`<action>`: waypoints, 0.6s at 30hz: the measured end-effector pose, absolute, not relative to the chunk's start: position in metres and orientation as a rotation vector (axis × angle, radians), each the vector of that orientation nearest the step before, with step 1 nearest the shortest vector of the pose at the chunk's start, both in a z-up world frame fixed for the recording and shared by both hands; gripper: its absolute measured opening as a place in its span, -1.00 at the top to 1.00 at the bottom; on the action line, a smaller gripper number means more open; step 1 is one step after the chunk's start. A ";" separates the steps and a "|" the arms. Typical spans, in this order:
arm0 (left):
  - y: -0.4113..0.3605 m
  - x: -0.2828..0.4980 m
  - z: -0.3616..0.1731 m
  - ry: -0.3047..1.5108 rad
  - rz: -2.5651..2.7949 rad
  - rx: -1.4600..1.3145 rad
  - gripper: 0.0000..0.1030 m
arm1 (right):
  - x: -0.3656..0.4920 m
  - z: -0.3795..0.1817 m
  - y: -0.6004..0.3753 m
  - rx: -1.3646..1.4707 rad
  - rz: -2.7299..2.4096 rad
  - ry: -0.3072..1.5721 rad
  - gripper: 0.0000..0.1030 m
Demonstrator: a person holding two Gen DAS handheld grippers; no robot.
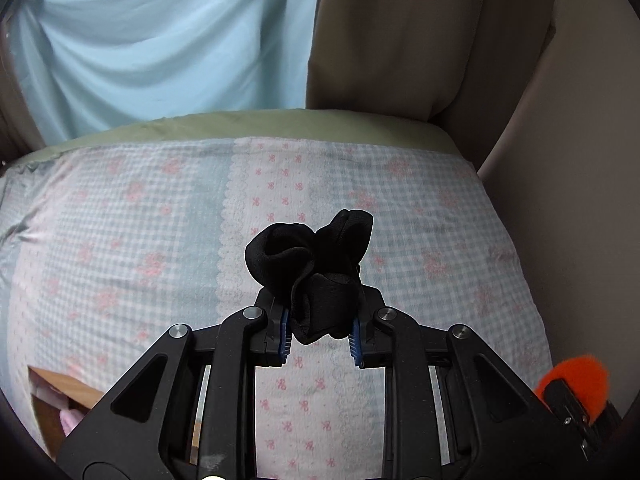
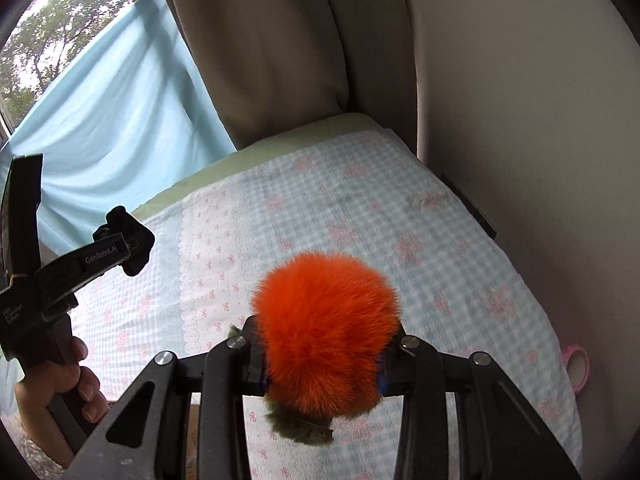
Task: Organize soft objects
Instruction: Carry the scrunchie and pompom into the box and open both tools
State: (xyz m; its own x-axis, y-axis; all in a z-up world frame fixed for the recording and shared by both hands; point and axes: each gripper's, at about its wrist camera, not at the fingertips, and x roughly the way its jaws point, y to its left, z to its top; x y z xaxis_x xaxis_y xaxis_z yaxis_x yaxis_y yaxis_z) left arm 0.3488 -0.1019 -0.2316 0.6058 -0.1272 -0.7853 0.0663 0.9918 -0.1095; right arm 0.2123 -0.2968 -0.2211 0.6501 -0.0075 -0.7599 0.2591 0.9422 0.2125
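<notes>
Two grippers were in use, each closed on a soft item above the bed. Left gripper had its jaws drawn in against a bunched black sock; the lower part of the sock sat between the blue pads, and the bulk of it bulged forward and upward past the fingertips, clear of the blanket. Right gripper was clamped on an orange plush; the fur filled the gap and overflowed the fingers on both sides, so the pads were largely hidden, and a green fuzzy tuft hung beneath the jaws. In the right wrist view the left gripper appeared at the left with the sock in its tips, well apart from the plush, and the left hand was wrapped round its handle. In the left wrist view the plush showed at the lower right edge. One cardboard box lay at the lower left, beside the bed; something pink was inside it, its nature unclear. A pink ring lay at the blanket's right edge. Blue curtain and beige curtain hung behind the bed.
</notes>
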 end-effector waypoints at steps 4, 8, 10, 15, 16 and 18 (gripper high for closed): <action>-0.085 0.303 -0.191 0.898 -0.081 -0.099 0.63 | 0.196 -0.175 -0.282 0.261 -0.076 0.822 0.35; -0.062 0.254 -0.157 0.884 -0.045 -0.135 0.63 | 0.176 -0.139 -0.253 0.180 0.018 0.796 0.35; -0.047 0.229 -0.145 0.878 -0.020 -0.147 0.63 | 0.165 -0.125 -0.234 0.141 0.066 0.790 0.35; 0.001 0.171 -0.129 0.883 0.061 -0.163 0.63 | 0.140 -0.108 -0.183 0.099 0.194 0.795 0.35; 0.012 0.160 -0.128 0.887 0.077 -0.167 0.63 | 0.136 -0.107 -0.171 0.091 0.219 0.803 0.35; 0.034 0.141 -0.128 0.897 0.108 -0.171 0.63 | 0.128 -0.108 -0.147 0.074 0.268 0.820 0.35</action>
